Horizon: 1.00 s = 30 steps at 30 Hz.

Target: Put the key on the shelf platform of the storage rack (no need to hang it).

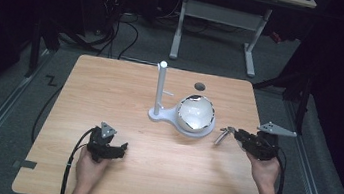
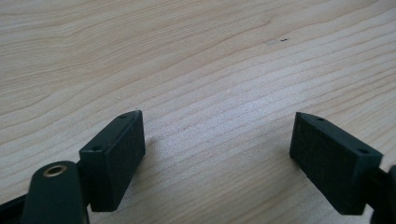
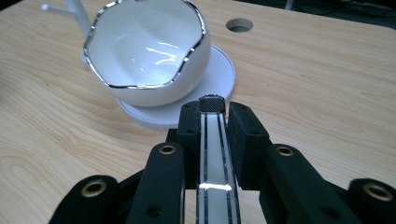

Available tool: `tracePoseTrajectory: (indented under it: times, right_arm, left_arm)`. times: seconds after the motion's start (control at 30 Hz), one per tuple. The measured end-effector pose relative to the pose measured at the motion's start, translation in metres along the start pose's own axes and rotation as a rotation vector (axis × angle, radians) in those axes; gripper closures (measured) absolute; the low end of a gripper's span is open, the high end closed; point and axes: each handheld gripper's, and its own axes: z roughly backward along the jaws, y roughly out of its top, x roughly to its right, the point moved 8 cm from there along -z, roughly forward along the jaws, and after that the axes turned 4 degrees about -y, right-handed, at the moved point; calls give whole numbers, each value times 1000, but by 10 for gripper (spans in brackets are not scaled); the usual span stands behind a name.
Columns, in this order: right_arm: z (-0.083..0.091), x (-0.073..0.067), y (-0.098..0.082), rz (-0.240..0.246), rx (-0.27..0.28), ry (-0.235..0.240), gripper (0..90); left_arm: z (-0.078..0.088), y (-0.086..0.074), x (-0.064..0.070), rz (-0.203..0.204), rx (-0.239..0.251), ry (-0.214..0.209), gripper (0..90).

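Note:
A white bowl [image 1: 196, 113] with a wavy silver rim sits tilted on the round base of a white stand [image 1: 160, 88] at the table's middle. In the right gripper view the bowl [image 3: 144, 46] lies just beyond my jaws. My right gripper [image 1: 238, 134] hovers right of the bowl, shut on a slim shiny metal utensil [image 1: 221, 136] that pokes out toward the bowl. Seen from the right gripper [image 3: 214, 116], the utensil's flat handle [image 3: 212, 154] runs between the pads. My left gripper [image 1: 123, 147] rests near the table's front left, and in its own view the gripper [image 2: 219, 126] is open over bare wood.
A round hole [image 1: 200, 86] pierces the wooden table [image 1: 110, 89] behind the bowl. The stand's thin post carries a small side peg. A desk frame and cables stand on the floor beyond the table.

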Motion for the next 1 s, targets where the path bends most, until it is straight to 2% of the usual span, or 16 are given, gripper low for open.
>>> tracePoseTrajectory:
  times: [0.53,1.0]
  right_arm:
    - [12,-27,34,48,70,83,762]
    - [18,-48,63,69,119,154,763]
  left_arm:
    - [0,0,0,0,0,0,186]
    - [0,0,0,0,0,0,186]
